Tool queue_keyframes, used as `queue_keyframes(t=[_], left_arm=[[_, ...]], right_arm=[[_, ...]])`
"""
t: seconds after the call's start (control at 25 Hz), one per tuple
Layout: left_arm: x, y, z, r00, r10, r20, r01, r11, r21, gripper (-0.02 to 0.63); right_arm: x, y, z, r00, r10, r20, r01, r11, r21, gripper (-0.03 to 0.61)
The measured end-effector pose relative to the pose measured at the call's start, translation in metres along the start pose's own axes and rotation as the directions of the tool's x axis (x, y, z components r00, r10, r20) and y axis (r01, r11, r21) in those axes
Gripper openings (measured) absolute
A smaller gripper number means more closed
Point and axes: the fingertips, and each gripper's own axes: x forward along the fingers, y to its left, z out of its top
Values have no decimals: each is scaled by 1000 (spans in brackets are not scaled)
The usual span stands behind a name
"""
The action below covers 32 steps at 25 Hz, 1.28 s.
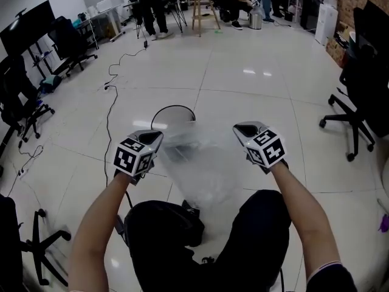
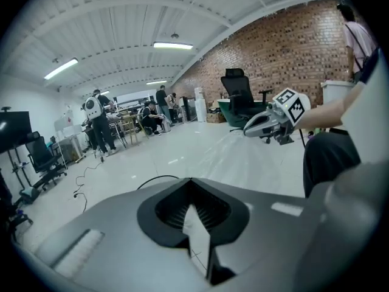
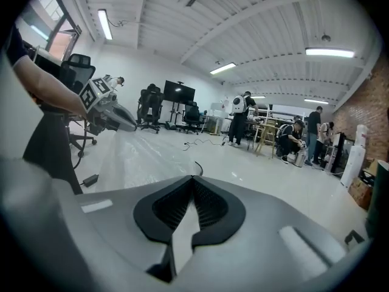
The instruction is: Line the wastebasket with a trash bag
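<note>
Jaws: left gripper [image 1: 158,136] and right gripper [image 1: 239,129] each pinched shut on the clear trash bag [image 1: 200,163], which is stretched between them and partly covers the wastebasket [image 1: 173,107].

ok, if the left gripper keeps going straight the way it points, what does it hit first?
Probably the wastebasket rim, just ahead of the left gripper and lower. Depth is unclear, so it could pass over it onto the floor. The bag it grips lies off to the side.

White tiled floor [image 1: 243,59] with a black cable [image 1: 108,87] trailing across it. Black office chair [image 1: 358,96] at right, monitor [image 1: 27,26] at left. Wooden stool [image 1: 205,8] and people [image 1: 151,11] at the far end.
</note>
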Motion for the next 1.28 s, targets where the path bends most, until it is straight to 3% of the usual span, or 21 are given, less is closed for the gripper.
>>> queue_keyframes(t=[0.44,0.88,1.04,1.28], left_arm=[[-47,32,-21,997,48,53,-44,997,-62,11],[-25,74,-61,994,103,-30,-106,987,-120,11],[-13,74,-74,992,95,-78,-105,986,-128,11],[13,106,-90,991,104,-84,-115,983,-146,11]], right_arm=[[48,52,25,990,138,-38,-141,987,-73,2],[100,62,15,959,272,-74,-278,957,-83,2],[117,57,0,945,313,-90,-318,947,-41,2],[165,40,-7,942,316,-113,-320,947,-18,2]])
